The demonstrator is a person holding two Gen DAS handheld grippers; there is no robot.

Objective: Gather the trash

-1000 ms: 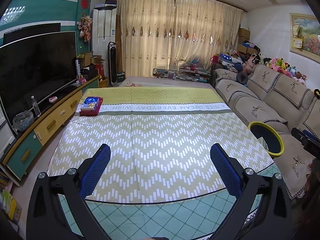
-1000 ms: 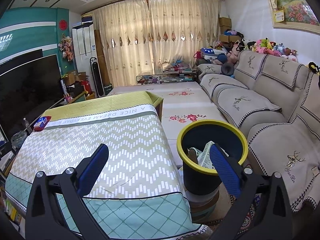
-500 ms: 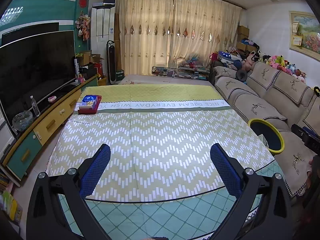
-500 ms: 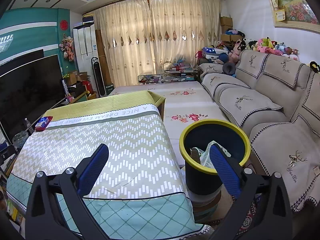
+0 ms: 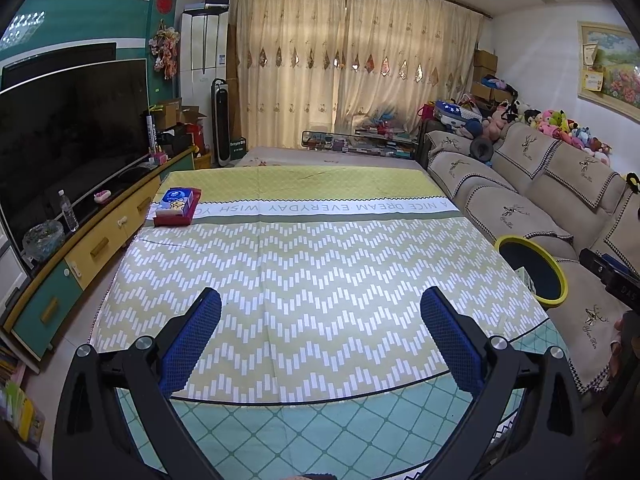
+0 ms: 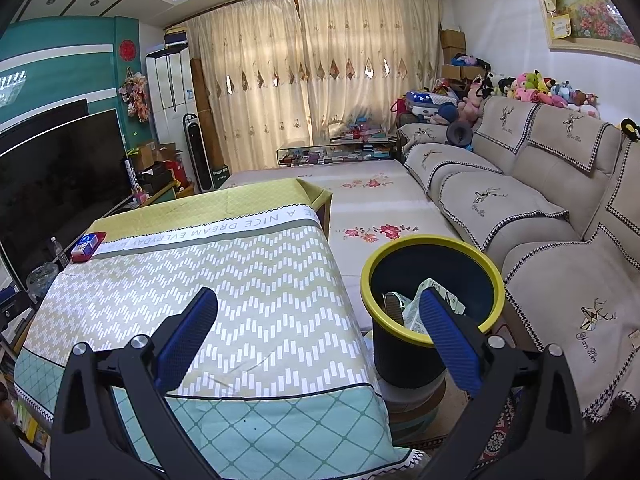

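Note:
A dark bin with a yellow rim (image 6: 432, 280) stands on the floor between the table and the sofa; wrappers and a plastic bag (image 6: 424, 308) lie inside it. My right gripper (image 6: 318, 310) hangs open over the table's right edge, its right finger in front of the bin. Over the near end of the table (image 5: 320, 264) my left gripper (image 5: 320, 308) is held open with nothing between its fingers. The bin's rim (image 5: 560, 280) shows at the right of the left wrist view. A red tissue box (image 5: 176, 206) sits at the table's far left corner.
A beige sofa (image 6: 540, 208) runs along the right wall. A TV (image 5: 68, 136) on a low cabinet (image 5: 100, 240) lines the left. A flowered mat (image 6: 360, 200) lies beyond the table. Part of my right gripper's body (image 5: 608, 276) shows at the left wrist view's right edge.
Both grippers stay open. The right wrist view has drifted slightly, bringing the bin a little nearer. The left wrist view has lifted slightly.

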